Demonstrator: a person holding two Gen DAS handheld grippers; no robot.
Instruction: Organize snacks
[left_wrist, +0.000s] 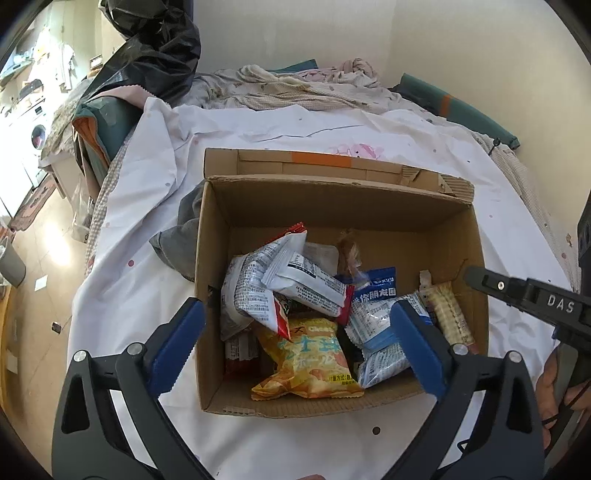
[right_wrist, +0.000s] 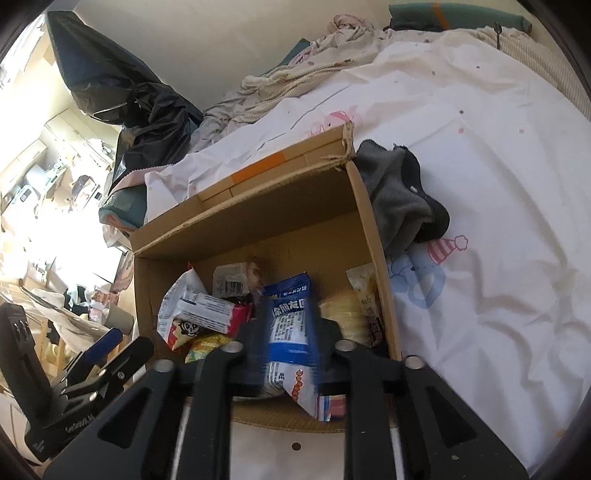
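An open cardboard box sits on a bed and holds several snack packets: a yellow cheese snack bag, white packets and a blue-and-white packet. My left gripper is open and empty, its blue fingers spread over the box's near side. My right gripper is shut on the blue-and-white packet and holds it above the box. The right gripper also shows at the right edge of the left wrist view.
A white sheet covers the bed. Grey clothing lies against the box's outer side. Crumpled bedding and a black plastic bag lie at the far end. The floor is to the left.
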